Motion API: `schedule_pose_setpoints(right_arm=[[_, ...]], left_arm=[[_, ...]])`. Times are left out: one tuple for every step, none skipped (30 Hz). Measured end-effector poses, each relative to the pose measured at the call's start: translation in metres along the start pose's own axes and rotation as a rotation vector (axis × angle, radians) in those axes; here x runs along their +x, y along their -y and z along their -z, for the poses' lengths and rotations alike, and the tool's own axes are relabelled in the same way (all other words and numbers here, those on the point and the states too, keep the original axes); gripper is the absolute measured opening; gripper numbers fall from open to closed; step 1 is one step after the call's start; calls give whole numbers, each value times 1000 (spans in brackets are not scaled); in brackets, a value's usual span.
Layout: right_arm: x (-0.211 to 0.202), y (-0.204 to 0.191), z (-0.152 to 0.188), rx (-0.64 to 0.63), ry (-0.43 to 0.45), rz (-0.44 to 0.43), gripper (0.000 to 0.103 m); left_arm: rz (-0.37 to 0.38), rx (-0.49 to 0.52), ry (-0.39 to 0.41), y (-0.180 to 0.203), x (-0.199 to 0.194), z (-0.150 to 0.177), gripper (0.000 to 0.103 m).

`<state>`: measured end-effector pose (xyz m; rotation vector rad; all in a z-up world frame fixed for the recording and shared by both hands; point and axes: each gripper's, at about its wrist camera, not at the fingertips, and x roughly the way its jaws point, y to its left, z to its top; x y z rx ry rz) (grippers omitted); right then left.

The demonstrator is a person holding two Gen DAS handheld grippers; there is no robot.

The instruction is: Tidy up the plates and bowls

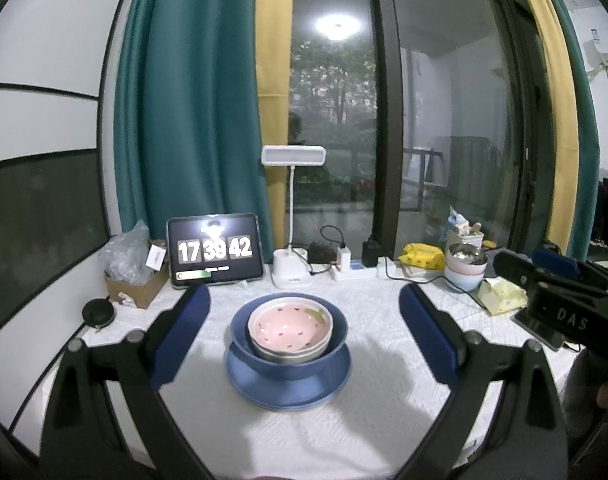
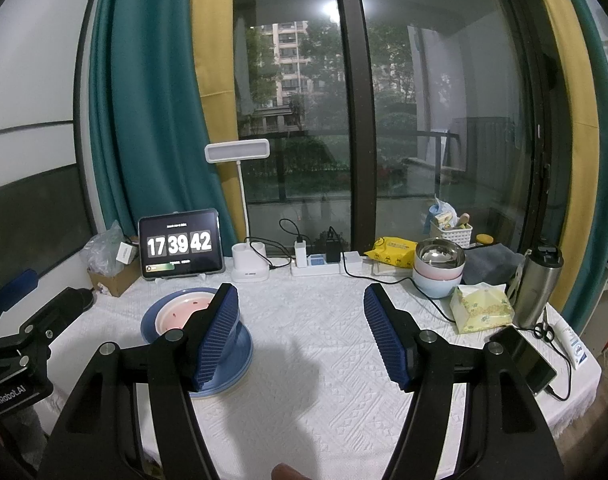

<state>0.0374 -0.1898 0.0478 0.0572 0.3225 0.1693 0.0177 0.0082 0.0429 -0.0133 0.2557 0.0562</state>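
A pink strawberry-patterned bowl (image 1: 290, 326) sits nested in a dark blue bowl (image 1: 336, 344), which stands on a blue plate (image 1: 264, 392) on the white tablecloth. My left gripper (image 1: 304, 312) is open and empty, its fingers either side of the stack and a little short of it. In the right wrist view the same stack (image 2: 164, 312) lies at the left, partly hidden by my left finger. My right gripper (image 2: 302, 320) is open and empty over bare cloth. Another stack of bowls, steel on pink on light blue (image 2: 438, 272), stands at the back right.
A tablet clock (image 2: 180, 246), desk lamp (image 2: 248, 268) and power strip (image 2: 328, 266) line the back edge. A cardboard box (image 1: 134, 286) sits back left. A tissue pack (image 2: 482, 308), steel flask (image 2: 538, 288), phone (image 2: 524, 360) and scissors stand at the right.
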Motion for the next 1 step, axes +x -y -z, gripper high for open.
schedule_pose_setpoints(right_arm=[[0, 0, 0, 0, 0, 0, 69]], left_arm=[[1, -1, -2, 1, 1, 0, 96]])
